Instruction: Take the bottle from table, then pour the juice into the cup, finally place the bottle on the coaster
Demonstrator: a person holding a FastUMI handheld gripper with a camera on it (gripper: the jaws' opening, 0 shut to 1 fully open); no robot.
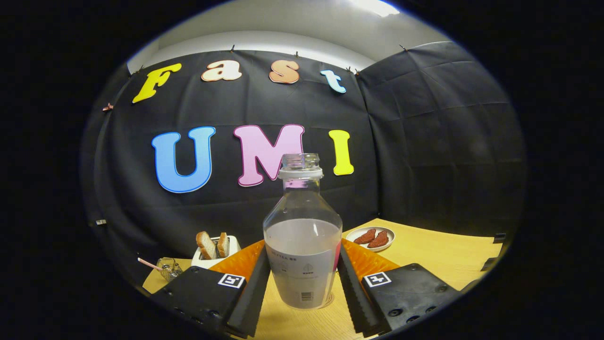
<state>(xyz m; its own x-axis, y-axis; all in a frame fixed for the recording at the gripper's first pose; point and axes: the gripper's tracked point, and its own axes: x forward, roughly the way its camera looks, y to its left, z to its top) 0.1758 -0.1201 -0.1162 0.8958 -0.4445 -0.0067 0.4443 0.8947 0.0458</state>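
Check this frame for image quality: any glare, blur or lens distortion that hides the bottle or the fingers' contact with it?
Gripper view: strong fisheye bending at the wall and table; ceiling light blown out, away from the work. The bottle is sharp, liquid line readable, no glare. The gripper flanks the bottle's lower body; whether its fingers press cannot be told. The toast holder and plate are small, slightly soft.

Open-topped bottle [302, 236] upright on table [424, 255] between gripper [302, 278] fingers, both touching its sides; toaster [214, 250] and plate [376, 237] beyond.
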